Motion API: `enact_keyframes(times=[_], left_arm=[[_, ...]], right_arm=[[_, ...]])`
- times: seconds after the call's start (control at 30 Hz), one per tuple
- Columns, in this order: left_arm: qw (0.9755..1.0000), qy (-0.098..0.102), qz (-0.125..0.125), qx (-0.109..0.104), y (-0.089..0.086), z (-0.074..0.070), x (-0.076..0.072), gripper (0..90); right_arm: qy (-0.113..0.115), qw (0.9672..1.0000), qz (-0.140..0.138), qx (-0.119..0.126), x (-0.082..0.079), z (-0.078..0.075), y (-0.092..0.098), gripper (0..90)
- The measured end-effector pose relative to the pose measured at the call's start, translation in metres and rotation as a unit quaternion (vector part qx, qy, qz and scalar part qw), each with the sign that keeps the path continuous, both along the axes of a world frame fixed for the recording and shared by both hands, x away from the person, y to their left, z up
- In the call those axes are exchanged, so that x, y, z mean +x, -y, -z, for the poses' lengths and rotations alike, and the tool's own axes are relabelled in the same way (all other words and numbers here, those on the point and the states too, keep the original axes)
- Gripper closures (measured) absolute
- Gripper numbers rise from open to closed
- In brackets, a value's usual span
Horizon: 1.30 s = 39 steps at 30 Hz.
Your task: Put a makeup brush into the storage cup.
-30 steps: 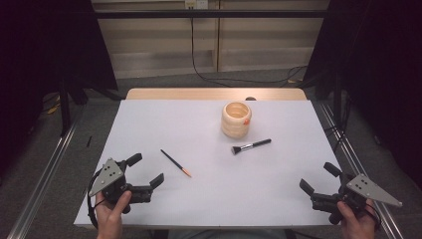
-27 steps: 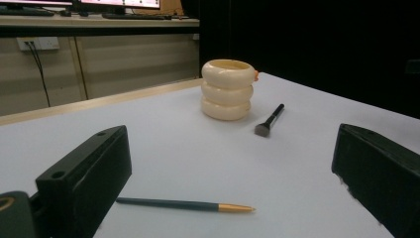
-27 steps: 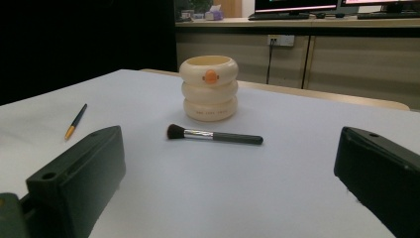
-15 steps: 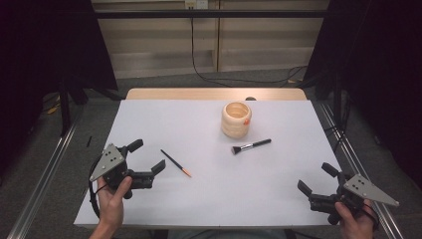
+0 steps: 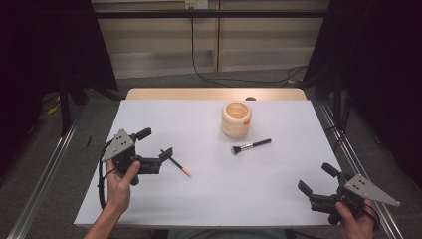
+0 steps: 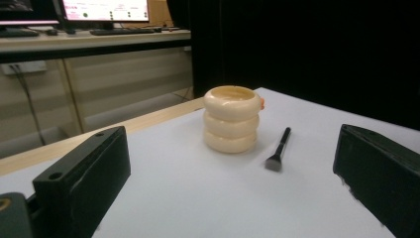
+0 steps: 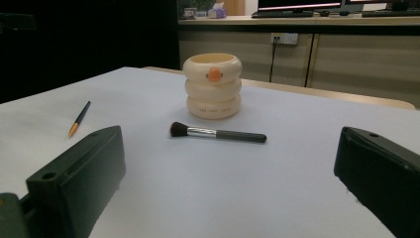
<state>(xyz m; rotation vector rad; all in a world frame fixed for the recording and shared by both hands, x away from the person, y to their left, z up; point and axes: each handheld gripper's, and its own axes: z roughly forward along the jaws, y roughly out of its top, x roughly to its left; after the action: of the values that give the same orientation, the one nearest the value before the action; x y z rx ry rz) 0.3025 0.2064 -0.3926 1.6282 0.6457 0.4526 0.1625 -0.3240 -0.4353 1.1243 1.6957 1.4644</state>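
Note:
A cream ribbed cup (image 5: 236, 119) with an orange spot stands toward the back of the white table sheet (image 5: 214, 199). A black-handled makeup brush (image 5: 251, 146) lies just in front of it. A dark pencil with an orange tip (image 5: 178, 166) lies left of centre. My left gripper (image 5: 155, 143) is open, one jaw tip right by the pencil's far end. It faces the cup (image 6: 232, 119) and brush (image 6: 279, 148). My right gripper (image 5: 317, 179) is open near the front right corner, empty, facing the cup (image 7: 213, 87), brush (image 7: 218, 133) and pencil (image 7: 79, 119).
The sheet covers a wooden table whose bare edge (image 5: 214, 93) shows at the back. Metal rails (image 5: 45, 174) run along both sides on the floor. A cable (image 5: 199, 74) trails behind the table. Black curtains (image 5: 383, 74) stand at both sides.
My left gripper has moved forward and right, ending beside the pencil's far end. The right gripper has shifted only slightly. The cup, brush and pencil have stayed put.

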Motion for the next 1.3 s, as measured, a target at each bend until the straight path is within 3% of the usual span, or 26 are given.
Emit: enact_keyframes(times=[0.23, 0.47, 0.57, 0.77, 1.13, 1.3], left_arm=[[0.9996, 0.003, -0.007, 0.028, 0.000, -0.007, 0.017, 1.3], [0.9997, 0.003, -0.003, 0.023, -0.002, -0.017, 0.032, 1.3], [0.9993, 0.010, -0.011, 0.035, 0.000, -0.023, 0.038, 1.2], [0.9993, 0.008, -0.015, 0.032, 0.001, -0.031, 0.053, 1.2], [0.9982, 0.013, -0.011, 0.058, 0.015, -0.048, 0.078, 1.2], [0.9959, -0.024, 0.002, 0.088, 0.021, -0.048, 0.083, 1.3]], right_arm=[[0.001, 1.0000, 0.000, 0.000, -0.001, 0.000, 0.000, 0.0], [0.002, 1.0000, -0.003, 0.001, 0.000, 0.000, 0.000, 0.0], [0.003, 1.0000, -0.002, -0.002, 0.000, 0.000, 0.000, 0.0], [0.001, 1.0000, 0.005, 0.000, 0.001, 0.000, 0.002, 0.0], [0.003, 1.0000, -0.001, -0.002, 0.001, 0.000, -0.001, 0.0], [0.003, 1.0000, -0.002, -0.001, 0.002, 0.001, 0.000, 0.0]])
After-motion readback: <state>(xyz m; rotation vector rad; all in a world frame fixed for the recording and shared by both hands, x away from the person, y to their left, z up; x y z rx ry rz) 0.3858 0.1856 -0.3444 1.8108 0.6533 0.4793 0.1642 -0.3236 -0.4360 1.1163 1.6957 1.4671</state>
